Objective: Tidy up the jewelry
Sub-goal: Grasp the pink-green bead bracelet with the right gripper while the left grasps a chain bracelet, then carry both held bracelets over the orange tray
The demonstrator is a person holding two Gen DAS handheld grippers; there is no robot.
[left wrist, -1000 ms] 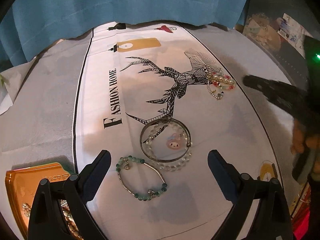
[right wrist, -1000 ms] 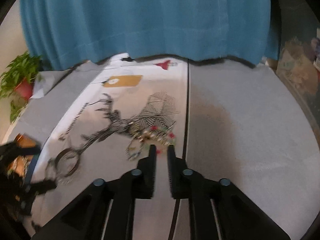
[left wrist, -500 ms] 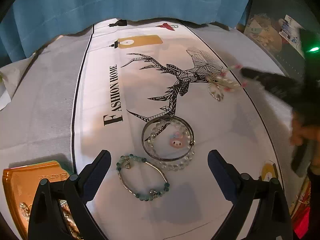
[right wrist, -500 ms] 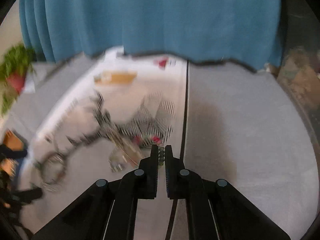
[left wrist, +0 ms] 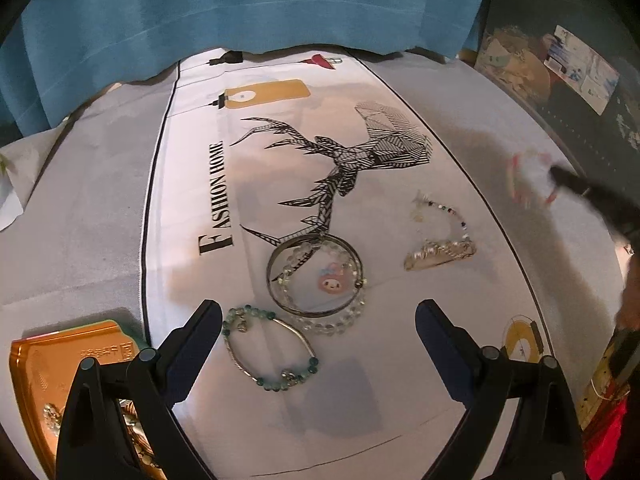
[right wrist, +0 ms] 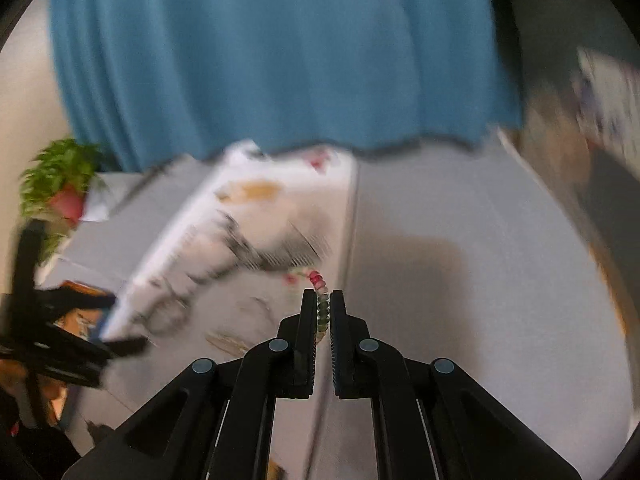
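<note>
Barely started: right gripper (right wrist: 320, 300) pinches a bead bracelet (right wrist: 321, 298) aloft; left gripper (left wrist: 318, 318) hangs wide open, empty. Some pieces already sit in the gold tray (left wrist: 48, 364) by the cloth's (left wrist: 192, 288) near-left corner; four pieces left on the cloth.

The metal bangle (left wrist: 316, 276) lies on the printed cloth (left wrist: 192, 208) over the tabletop (left wrist: 80, 200), at the foot of the deer print (left wrist: 352, 160). Inside and under the bangle rests a clear bead bracelet (left wrist: 332, 320). Just nearer the camera and to its left lies a beaded chain bracelet (left wrist: 270, 348). To the bangle's right lies a thin chain piece (left wrist: 440, 236). Far left of it, off the cloth, sits a tray (left wrist: 44, 364).
</note>
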